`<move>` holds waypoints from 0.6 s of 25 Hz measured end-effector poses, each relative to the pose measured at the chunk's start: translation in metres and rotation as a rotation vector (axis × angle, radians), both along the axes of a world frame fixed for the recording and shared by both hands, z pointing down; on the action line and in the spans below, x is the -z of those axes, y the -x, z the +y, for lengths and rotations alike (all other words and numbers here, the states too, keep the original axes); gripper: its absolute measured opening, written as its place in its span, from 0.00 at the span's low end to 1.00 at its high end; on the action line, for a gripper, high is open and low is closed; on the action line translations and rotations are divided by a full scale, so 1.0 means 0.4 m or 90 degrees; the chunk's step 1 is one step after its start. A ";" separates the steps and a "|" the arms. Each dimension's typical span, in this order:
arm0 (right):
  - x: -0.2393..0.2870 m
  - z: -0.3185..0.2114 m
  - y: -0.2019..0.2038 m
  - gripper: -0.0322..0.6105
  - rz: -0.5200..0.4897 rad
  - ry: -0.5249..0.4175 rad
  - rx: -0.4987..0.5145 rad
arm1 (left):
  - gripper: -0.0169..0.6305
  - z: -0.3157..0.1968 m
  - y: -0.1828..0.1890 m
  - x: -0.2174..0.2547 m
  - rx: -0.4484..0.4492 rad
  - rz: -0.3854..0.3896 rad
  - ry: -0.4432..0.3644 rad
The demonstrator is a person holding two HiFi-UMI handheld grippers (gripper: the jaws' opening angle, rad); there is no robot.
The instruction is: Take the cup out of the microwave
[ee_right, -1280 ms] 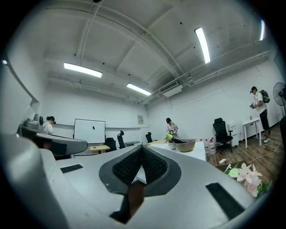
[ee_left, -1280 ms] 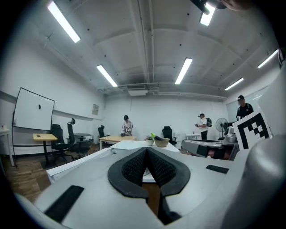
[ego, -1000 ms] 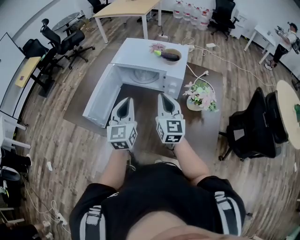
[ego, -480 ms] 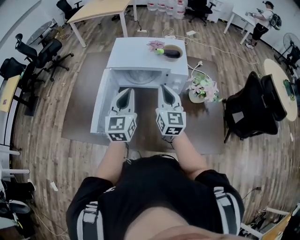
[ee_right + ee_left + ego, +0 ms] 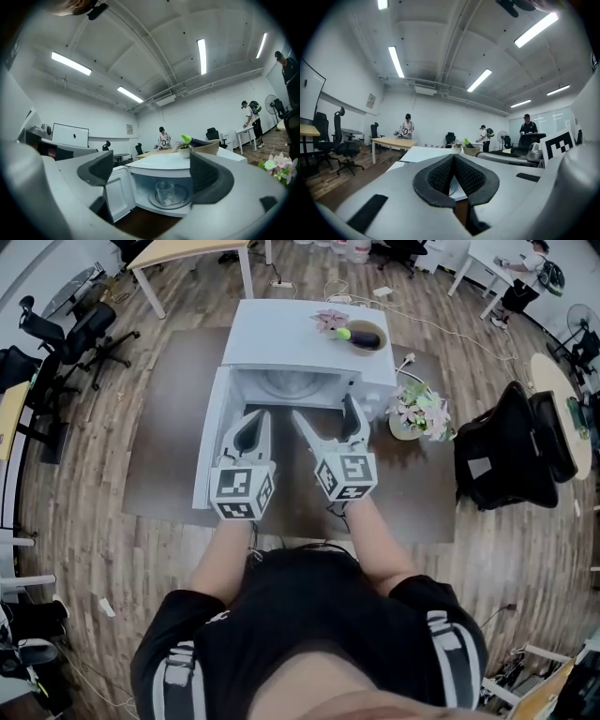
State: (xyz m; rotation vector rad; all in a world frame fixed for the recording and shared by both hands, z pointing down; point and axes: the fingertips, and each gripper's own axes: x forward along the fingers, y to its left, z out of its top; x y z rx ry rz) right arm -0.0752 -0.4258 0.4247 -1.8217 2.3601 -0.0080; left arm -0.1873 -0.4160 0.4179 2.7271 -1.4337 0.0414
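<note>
Microwave [image 5: 281, 334]: one. Glass cup [image 5: 165, 191]: one, inside it. Bowl [image 5: 366, 336]: one, on its top, far right. Flower pieces: two, a small flower pot [image 5: 330, 322] beside the bowl and a flower basket [image 5: 419, 413] right of the microwave. Grippers: two, the left gripper [image 5: 254, 416] and the right gripper [image 5: 324, 409]. Table [image 5: 173, 427]: one.

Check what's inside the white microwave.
A clear glass cup stands upright on the round glass turntable in the open white microwave. Nothing else shows; the cavity's right side is covered.
</note>
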 end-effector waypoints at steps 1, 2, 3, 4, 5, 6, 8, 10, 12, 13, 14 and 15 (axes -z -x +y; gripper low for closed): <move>-0.011 -0.013 0.005 0.85 0.001 0.007 0.001 | 0.03 -0.002 0.002 -0.003 0.000 0.000 0.002; -0.025 -0.025 0.008 0.90 0.003 0.017 0.001 | 0.03 -0.005 0.002 -0.006 0.000 0.000 0.003; -0.040 -0.037 0.012 0.94 0.005 0.027 0.001 | 0.03 -0.007 0.002 -0.009 0.000 0.000 0.003; -0.056 -0.049 0.018 0.94 0.007 0.037 0.002 | 0.03 -0.010 0.003 -0.012 0.001 0.000 0.004; -0.073 -0.060 0.024 0.94 0.010 0.046 0.003 | 0.03 -0.012 0.005 -0.017 0.002 0.000 0.006; -0.090 -0.071 0.030 0.94 0.015 0.054 0.003 | 0.03 -0.014 0.008 -0.021 0.005 0.000 0.008; -0.128 -0.098 0.040 0.94 0.026 0.069 0.000 | 0.03 -0.017 0.017 -0.032 0.012 -0.002 0.013; -0.169 -0.136 0.050 0.94 0.037 0.087 -0.007 | 0.03 -0.023 0.031 -0.044 0.021 -0.004 0.020; -0.211 -0.179 0.063 0.94 0.051 0.105 -0.015 | 0.03 -0.030 0.049 -0.059 0.031 -0.008 0.028; -0.231 -0.203 0.069 0.94 0.058 0.113 -0.019 | 0.03 -0.033 0.058 -0.068 0.036 -0.009 0.033; -0.251 -0.227 0.075 0.94 0.063 0.120 -0.022 | 0.03 -0.037 0.065 -0.077 0.040 -0.011 0.037; -0.270 -0.253 0.079 0.94 0.066 0.127 -0.026 | 0.03 -0.042 0.071 -0.087 0.043 -0.013 0.042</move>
